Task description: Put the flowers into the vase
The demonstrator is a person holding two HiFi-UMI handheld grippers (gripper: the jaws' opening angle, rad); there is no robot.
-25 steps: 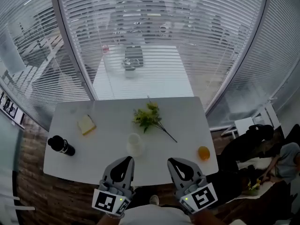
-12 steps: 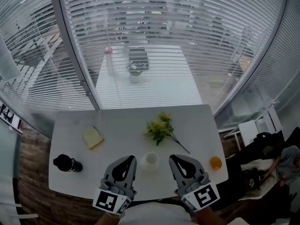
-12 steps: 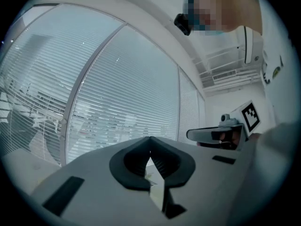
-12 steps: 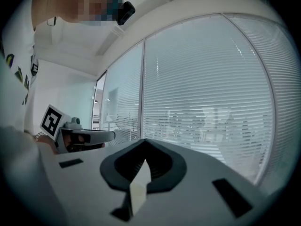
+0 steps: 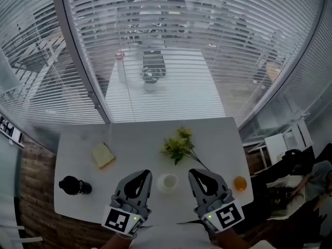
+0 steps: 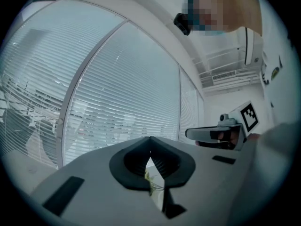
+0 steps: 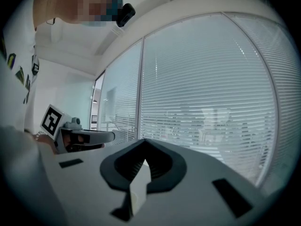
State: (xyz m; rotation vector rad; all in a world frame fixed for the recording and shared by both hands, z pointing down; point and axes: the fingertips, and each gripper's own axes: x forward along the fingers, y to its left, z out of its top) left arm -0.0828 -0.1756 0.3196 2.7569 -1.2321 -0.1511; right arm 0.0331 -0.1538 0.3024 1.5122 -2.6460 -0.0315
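Note:
A bunch of green and yellow flowers (image 5: 178, 148) lies on the white table (image 5: 129, 139), right of its middle. The small white vase (image 5: 167, 182) stands upright just in front of the bunch, near the table's front edge. My left gripper (image 5: 145, 172) is held level to the left of the vase, shut and holding nothing. My right gripper (image 5: 192, 171) is to the right of the vase, also shut and holding nothing. In the left gripper view, the left gripper (image 6: 150, 138) shows a sliver of the flowers (image 6: 149, 181) through its closed jaws. The right gripper (image 7: 144, 141) looks toward the blinds.
A black bottle (image 5: 74, 185) lies at the table's front left, with a yellow sponge-like block (image 5: 103, 155) behind it. A small orange thing (image 5: 239, 183) sits at the front right corner. Glass walls with blinds (image 5: 171, 35) rise behind the table.
The table and its things have come nearer and slid lower in the head view. Both grippers now reach over the front edge on either side of the vase, still shut.

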